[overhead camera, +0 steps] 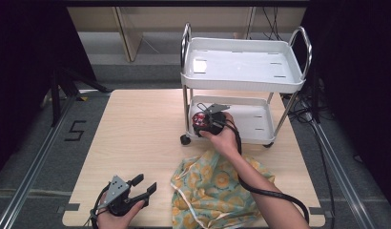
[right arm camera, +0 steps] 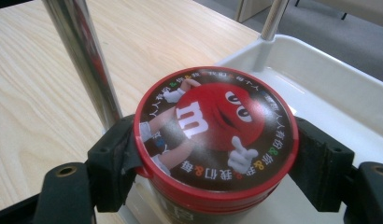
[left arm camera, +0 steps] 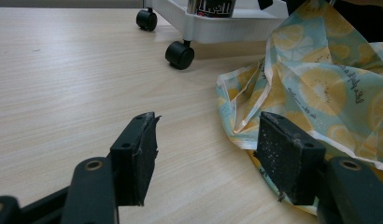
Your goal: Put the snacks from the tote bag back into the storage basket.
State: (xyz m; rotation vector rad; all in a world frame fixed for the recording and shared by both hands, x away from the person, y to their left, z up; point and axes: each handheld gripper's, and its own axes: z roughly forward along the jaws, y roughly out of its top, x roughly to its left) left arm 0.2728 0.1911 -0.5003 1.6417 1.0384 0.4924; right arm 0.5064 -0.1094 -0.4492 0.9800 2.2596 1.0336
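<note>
A round can with a red lid and a red candy cartoon figure (right arm camera: 215, 126) is at the front left corner of the white cart's lower shelf (overhead camera: 253, 125). My right gripper (right arm camera: 213, 161) is shut on it, one jaw on each side just under the lid. From above, the can (overhead camera: 200, 119) and the right gripper (overhead camera: 206, 123) are next to the cart's chrome post. My left gripper (overhead camera: 147, 183) is open and empty low over the table's front left, and in its own view the left gripper (left arm camera: 208, 154) points towards the cart.
The two-shelf cart (overhead camera: 241, 83) stands on black wheels (left arm camera: 179, 54) at the back of the wooden table (overhead camera: 136, 133). A crumpled lemon-print cloth bag (overhead camera: 217, 186) lies at the front, just right of the left gripper, under the right forearm.
</note>
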